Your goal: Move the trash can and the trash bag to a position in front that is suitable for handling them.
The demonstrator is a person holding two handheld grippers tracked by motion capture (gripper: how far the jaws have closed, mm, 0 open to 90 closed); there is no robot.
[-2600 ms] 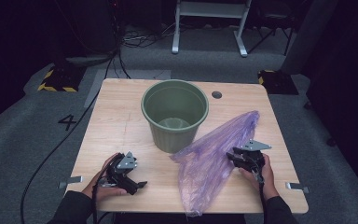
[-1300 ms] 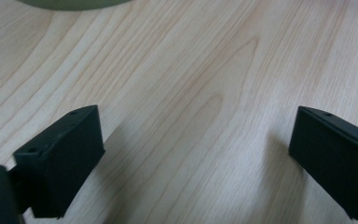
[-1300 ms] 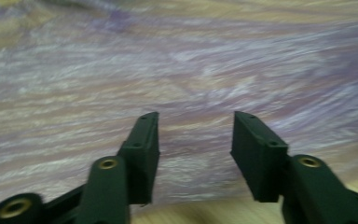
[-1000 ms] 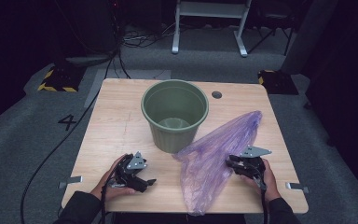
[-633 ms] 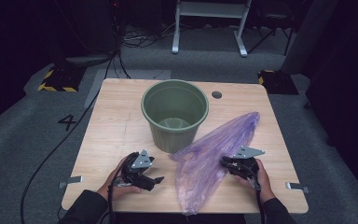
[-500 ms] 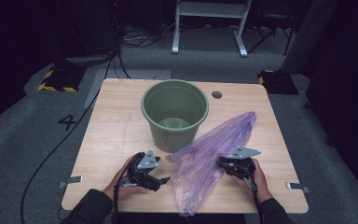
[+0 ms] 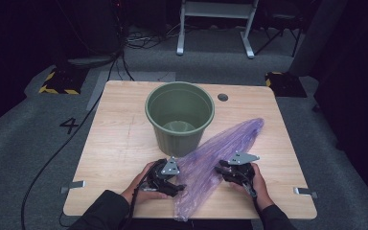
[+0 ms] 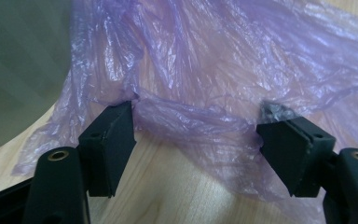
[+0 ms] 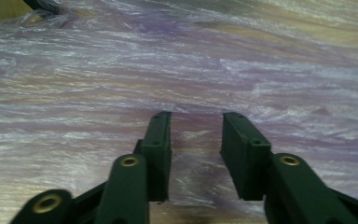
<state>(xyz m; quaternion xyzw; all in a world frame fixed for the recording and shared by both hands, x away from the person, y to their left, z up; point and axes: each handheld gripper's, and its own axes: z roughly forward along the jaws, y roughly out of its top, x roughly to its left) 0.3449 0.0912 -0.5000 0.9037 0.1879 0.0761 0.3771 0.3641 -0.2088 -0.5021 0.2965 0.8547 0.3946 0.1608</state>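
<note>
Fingers (image 8: 107, 140) of our left gripper (image 8: 205, 144), apart and just closing, now straddle near edge fold of purple bag (image 7: 211, 163) flat on worktop (image 7: 120, 139) beside bin (image 7: 179, 117). Right gripper (image 9: 193, 149) fingers apart, just widening, over bag. Both moved inward; pinch seems next.

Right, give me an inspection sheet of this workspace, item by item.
Surface: light wooden table with a round hole near its far edge.
Job's things: purple plastic bag lying flat and crumpled beside the green bucket, which stands upright.
Clutter: nothing seen.
Grippers: left claw open, its jaws have just been closing, a fold of the bag's edge between them; right claw open over the bag, its jaws have just been opening, film between them, not pinched.
Cables: black cable trails across the floor left of the table; more by the far wall.
Surroundings: grey carpet, white frame legs behind.
</note>
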